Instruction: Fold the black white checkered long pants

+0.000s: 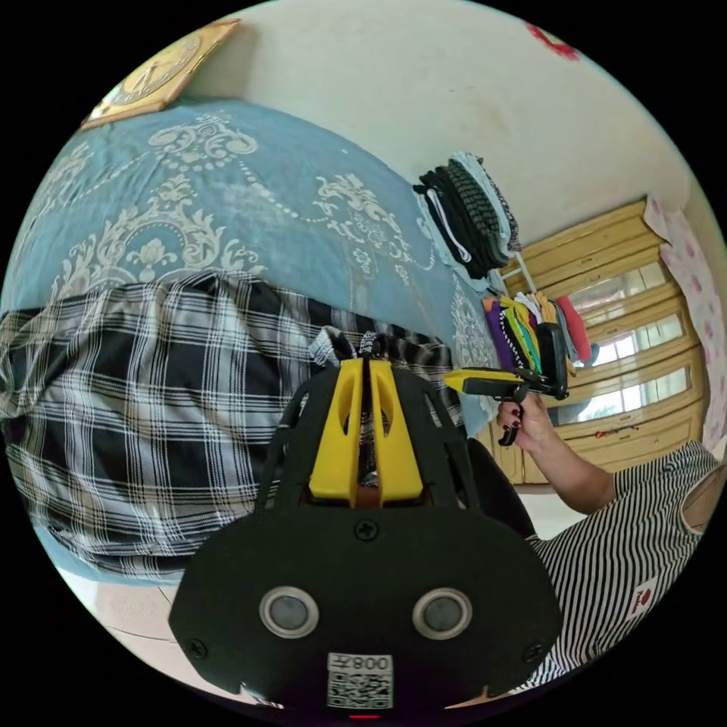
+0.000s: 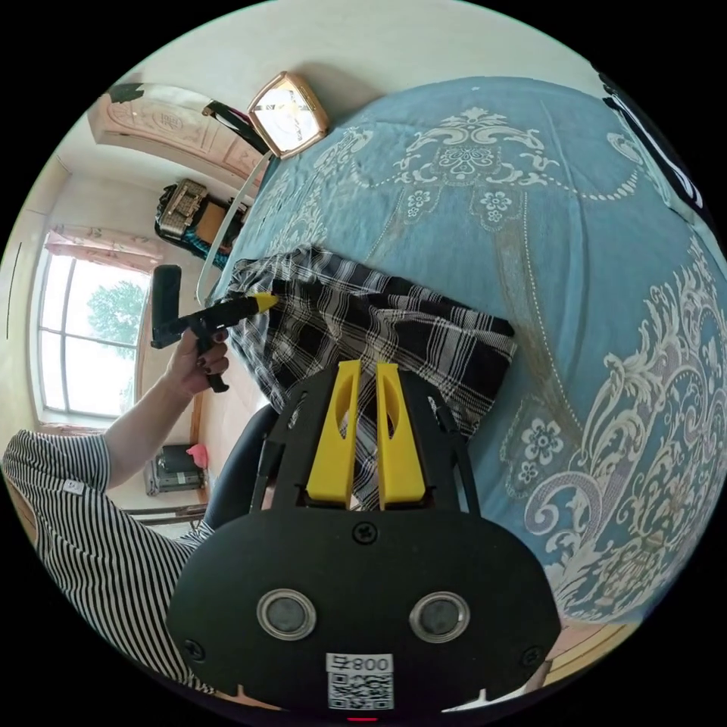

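The black and white checkered pants point(image 1: 151, 394) lie across the near edge of a blue patterned bed cover point(image 1: 250, 197). My left gripper point(image 1: 368, 362) is shut on a bunched edge of the pants, with a cord end poking out above the tips. In the right gripper view the pants point(image 2: 394, 326) form a folded block on the bed cover point(image 2: 545, 227), and my right gripper point(image 2: 367, 367) is shut on their near edge. Each gripper appears in the other's view, held by a hand: the right gripper point(image 1: 458, 380) and the left gripper point(image 2: 261, 303), both at the pants' edge.
A stack of folded dark clothes point(image 1: 469, 219) sits at the bed's far end. Colourful garments point(image 1: 530, 326) hang beside a wooden cabinet point(image 1: 628, 341). A gold-framed picture point(image 2: 288, 113) leans at the wall. A window point(image 2: 91, 341) and the person's striped shirt point(image 2: 98, 530) are at the left.
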### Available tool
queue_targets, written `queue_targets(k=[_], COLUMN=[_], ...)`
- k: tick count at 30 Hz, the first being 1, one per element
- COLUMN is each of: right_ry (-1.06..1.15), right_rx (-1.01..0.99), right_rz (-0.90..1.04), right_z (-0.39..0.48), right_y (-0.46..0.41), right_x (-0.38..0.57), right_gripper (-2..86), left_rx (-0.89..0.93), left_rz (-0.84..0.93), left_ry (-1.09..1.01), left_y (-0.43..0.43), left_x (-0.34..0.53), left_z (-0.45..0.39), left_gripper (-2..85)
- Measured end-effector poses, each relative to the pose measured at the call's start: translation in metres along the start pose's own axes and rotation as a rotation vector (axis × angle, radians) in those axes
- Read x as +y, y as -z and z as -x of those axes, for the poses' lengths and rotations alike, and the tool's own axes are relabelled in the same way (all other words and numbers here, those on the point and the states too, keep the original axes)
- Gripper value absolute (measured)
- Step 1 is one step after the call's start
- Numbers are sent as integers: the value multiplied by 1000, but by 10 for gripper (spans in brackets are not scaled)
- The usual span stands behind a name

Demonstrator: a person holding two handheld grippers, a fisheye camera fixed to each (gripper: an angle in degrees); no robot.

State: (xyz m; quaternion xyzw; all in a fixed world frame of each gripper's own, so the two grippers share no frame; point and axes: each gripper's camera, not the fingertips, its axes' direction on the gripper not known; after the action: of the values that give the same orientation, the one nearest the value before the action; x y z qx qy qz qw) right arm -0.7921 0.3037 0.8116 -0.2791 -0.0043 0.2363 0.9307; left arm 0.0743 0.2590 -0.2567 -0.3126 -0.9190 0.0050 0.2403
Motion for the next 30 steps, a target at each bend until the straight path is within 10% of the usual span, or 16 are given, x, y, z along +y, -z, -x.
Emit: queue_targets(k=[30], right_ry=[10], right_rx=[230], right_rz=[87], right_z=[-44], right_y=[-43], right_x=[13], right_gripper=[0], left_rx=[-211], left_rz=[13], left_ry=[-13], left_y=[-25], left_x=[9], left_z=[-115], left_gripper=[2])
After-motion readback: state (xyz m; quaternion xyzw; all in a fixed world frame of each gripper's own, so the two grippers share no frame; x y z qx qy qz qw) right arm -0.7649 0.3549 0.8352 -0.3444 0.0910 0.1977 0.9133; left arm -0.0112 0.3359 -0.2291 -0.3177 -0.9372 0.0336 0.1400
